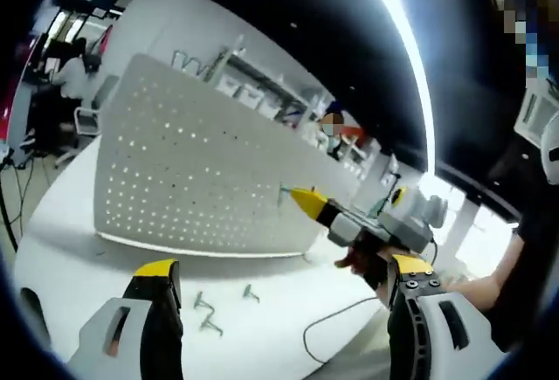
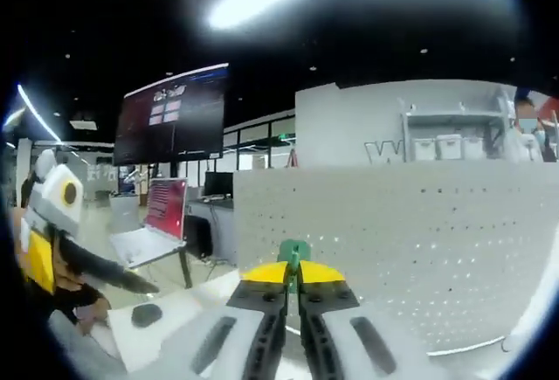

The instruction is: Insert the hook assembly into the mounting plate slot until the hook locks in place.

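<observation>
**Hook carried up to the perforated plate**

White tabletop (image 1: 262,328) spread under both grippers, with an office of shelves and screens behind it. On it stood the mounting plate (image 1: 192,170), a pale perforated panel held upright, presumably so its holes faced the person and a hook could go in straight from the front.

In the right gripper view, the right gripper (image 2: 293,273) had its yellow-tipped jaws pressed together on a small green hook assembly (image 2: 294,252), which stuck up just past the tips. Pinching it that near the end probably kept it stiff for the push. From the left gripper view, that gripper's tip lay close to the plate's face, though whether the hook had already touched a slot could not be told.

The left gripper (image 1: 284,288) hung back low over the table, jaws spread wide and empty, likely to keep the plate and hook in sight. Spare hooks (image 1: 210,314) lay loose on the tabletop between its jaws and the plate's foot.
</observation>
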### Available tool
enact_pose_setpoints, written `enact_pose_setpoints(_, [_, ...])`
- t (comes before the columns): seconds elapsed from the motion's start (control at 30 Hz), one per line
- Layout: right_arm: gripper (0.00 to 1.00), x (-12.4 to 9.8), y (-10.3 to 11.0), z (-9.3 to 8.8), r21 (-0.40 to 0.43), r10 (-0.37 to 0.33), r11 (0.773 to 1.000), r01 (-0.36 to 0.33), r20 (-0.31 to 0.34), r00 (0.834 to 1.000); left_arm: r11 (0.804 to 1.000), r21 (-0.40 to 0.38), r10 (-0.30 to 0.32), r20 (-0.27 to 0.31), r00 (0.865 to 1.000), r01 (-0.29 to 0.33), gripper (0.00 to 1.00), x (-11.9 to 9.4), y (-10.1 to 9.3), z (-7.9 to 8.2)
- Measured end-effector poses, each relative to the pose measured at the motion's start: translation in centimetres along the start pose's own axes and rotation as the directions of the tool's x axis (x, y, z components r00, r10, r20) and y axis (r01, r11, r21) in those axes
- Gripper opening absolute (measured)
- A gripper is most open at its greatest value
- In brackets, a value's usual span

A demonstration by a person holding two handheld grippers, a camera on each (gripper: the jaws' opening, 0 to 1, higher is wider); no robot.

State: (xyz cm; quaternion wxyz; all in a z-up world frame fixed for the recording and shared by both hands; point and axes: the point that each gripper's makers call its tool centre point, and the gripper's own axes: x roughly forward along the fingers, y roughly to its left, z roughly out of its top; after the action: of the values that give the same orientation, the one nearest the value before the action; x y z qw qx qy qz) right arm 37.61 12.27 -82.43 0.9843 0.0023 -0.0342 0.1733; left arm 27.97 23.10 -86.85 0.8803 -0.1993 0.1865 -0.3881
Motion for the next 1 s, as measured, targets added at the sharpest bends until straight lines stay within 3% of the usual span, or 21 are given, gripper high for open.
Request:
enact_pose_setpoints(0.17, [0.00, 1.8, -1.9, 0.7, -0.042, -0.076, 0.996, 0.077, 0.036, 0.996, 1.000, -0.019, 0.023, -0.004, 1.000, -0.023, 1.00, -0.4, 0.7, -0.6])
enact_pose_setpoints(0.23, [0.00, 2.4, -2.8, 1.1, -0.003, -0.097, 0.995, 0.098, 0.064, 0.993, 0.999, -0.023, 0.029, -0.012, 0.999, -0.029, 1.00, -0.5, 1.0, -0.7])
enact_pose_setpoints(0.33, [0.00, 3.6, -3.2, 0.7, -0.046, -0.097, 0.994, 0.100, 0.054, 0.994, 0.998, -0.040, 0.046, -0.018, 0.999, -0.047, 1.00, -0.7, 1.8, -1.0])
enact_pose_setpoints(0.57, [0.00, 6.2, -5.6, 1.8, -0.132, -0.137, 0.980, 0.149, 0.095, 0.986, 0.996, -0.069, 0.061, -0.020, 0.998, -0.062, 0.98, -0.7, 2.8, -1.2])
enact_pose_setpoints(0.7, [0.00, 7.3, -7.2, 1.7, -0.125, -0.162, 0.977, 0.174, 0.100, 0.982, 0.992, -0.112, 0.053, -0.035, 0.998, -0.057, 0.94, -0.8, 3.2, -1.4])
enact_pose_setpoints(1.0, [0.00, 8.6, -9.3, 2.2, -0.167, -0.212, 0.958, 0.233, 0.135, 0.968, 0.990, -0.113, 0.074, -0.040, 0.996, -0.079, 0.94, -1.1, 3.9, -1.4])
